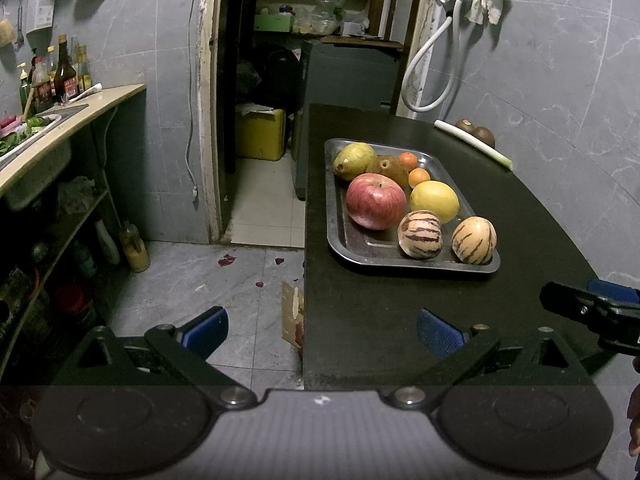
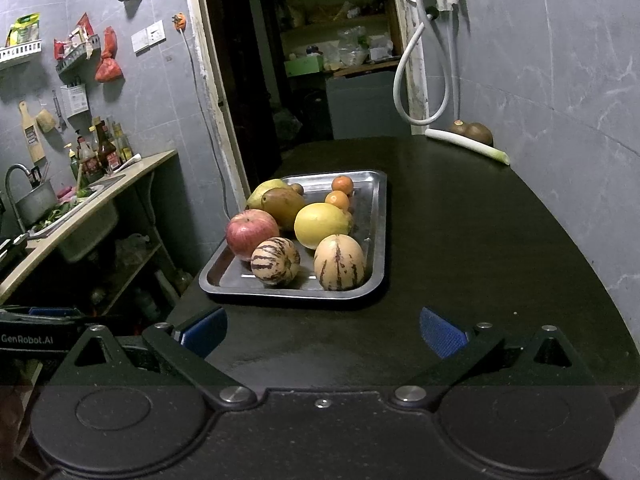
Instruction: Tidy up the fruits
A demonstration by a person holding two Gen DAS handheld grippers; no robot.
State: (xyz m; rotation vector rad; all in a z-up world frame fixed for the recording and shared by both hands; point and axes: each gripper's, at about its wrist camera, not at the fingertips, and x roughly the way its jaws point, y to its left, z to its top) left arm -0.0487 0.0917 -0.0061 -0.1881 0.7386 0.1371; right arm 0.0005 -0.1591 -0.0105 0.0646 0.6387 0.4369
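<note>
A steel tray (image 1: 344, 240) (image 2: 378, 216) on the black table holds a red apple (image 1: 375, 206) (image 2: 251, 233), a yellow citrus (image 1: 434, 201) (image 2: 322, 225), two striped melons (image 1: 420, 234) (image 1: 474, 240) (image 2: 275, 261) (image 2: 339, 262), a green mango (image 1: 354, 160), a brown mango (image 2: 282, 206) and two small oranges (image 1: 419, 177) (image 2: 343, 184). My left gripper (image 1: 322, 332) is open, held short of the tray over the table's near-left edge. My right gripper (image 2: 322, 330) is open too, above the table in front of the tray, with nothing between its fingers; its tip (image 1: 592, 308) shows at the right of the left wrist view.
A leek (image 1: 474, 142) (image 2: 466, 146) and two brown fruits (image 1: 476, 132) (image 2: 472, 130) lie at the table's far right by the wall. A sink counter with bottles (image 1: 60, 76) (image 2: 104, 148) stands to the left. A doorway (image 1: 300, 60) opens beyond the table.
</note>
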